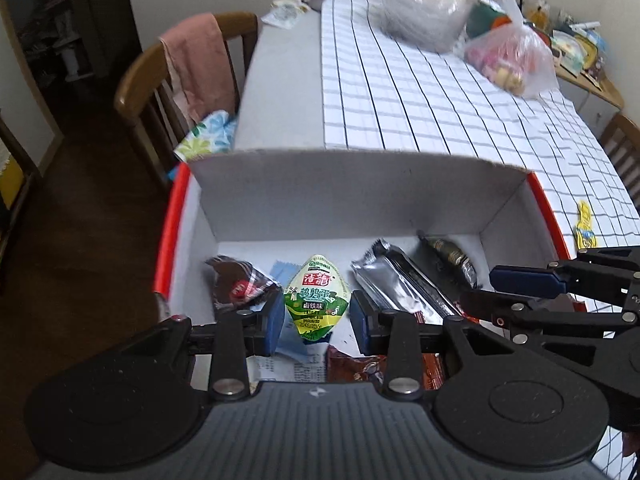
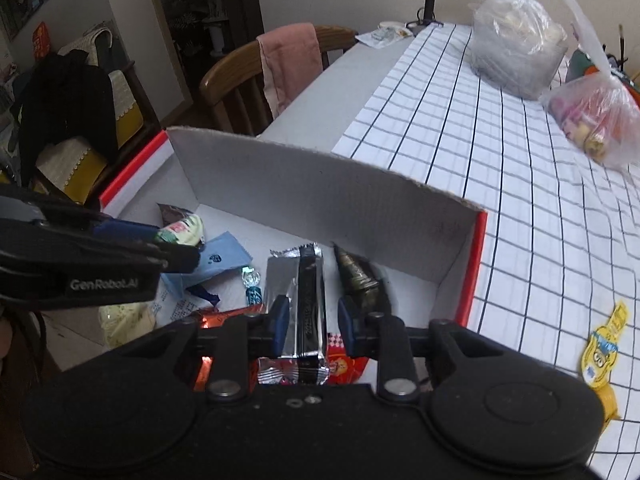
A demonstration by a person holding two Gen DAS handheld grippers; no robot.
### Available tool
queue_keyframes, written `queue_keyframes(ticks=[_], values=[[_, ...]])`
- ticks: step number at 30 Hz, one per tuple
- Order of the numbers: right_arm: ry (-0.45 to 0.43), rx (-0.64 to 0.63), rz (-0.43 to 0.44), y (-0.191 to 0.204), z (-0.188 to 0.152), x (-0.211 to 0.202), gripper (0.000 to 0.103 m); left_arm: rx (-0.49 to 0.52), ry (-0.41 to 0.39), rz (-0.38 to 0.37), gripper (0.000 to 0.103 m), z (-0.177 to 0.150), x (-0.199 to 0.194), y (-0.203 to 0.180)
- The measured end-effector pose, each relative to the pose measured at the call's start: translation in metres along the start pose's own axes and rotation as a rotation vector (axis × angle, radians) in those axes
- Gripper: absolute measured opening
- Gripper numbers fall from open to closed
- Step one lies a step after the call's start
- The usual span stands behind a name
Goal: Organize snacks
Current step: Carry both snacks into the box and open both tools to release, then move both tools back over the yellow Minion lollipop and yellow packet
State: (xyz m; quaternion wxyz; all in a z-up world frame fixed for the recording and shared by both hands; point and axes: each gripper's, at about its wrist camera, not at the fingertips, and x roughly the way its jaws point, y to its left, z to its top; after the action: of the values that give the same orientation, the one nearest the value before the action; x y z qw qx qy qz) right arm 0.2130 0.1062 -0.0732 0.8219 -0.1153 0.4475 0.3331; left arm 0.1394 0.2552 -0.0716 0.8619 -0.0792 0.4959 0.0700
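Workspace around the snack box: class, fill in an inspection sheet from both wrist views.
Surface: table under a checked cloth.
Job's things: red-edged box holding snacks; green-white packet; silver-black bar; yellow packet outside on the cloth.
Clutter: two plastic bags.
Grippers: left gripper shut on the green-white packet; right gripper shut on the silver-black bar.
Cables: nothing seen.
Surroundings: wooden chair draped with a pink towel.
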Motion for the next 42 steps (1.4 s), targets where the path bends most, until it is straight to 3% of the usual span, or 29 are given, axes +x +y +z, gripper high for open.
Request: queue_keyframes(ticks=[7,15,17,21,37,42], values=[[0.022,0.005,0.017,-0.003,-0.007,0.002,0.031,0.042,0.055,0.009,0.035,-0.004,0.018,-0.009],[0.023,0.017,0.031,-0.006,-0.012,-0.002,0.034,0.053,0.057,0.010,0.036,-0.007,0.020,-0.013],[0.018,0.021,0.028,-0.006,-0.012,-0.003,0.037,0.049,0.051,0.009,0.043,-0.008,0.018,-0.013],[-0.002,0.030,0.031,-0.007,-0.015,-0.012,0.040,0.034,0.039,0.008,0.045,-0.011,0.012,-0.010],[-0.127,0.059,0.049,-0.013,-0.020,-0.068,0.068,0.030,-0.114,-0.028,0.062,-0.019,-0.049,-0.020],[-0.160,0.071,0.049,-0.019,-0.024,-0.085,0.079,0.036,-0.156,-0.036,0.063,-0.022,-0.064,-0.032]])
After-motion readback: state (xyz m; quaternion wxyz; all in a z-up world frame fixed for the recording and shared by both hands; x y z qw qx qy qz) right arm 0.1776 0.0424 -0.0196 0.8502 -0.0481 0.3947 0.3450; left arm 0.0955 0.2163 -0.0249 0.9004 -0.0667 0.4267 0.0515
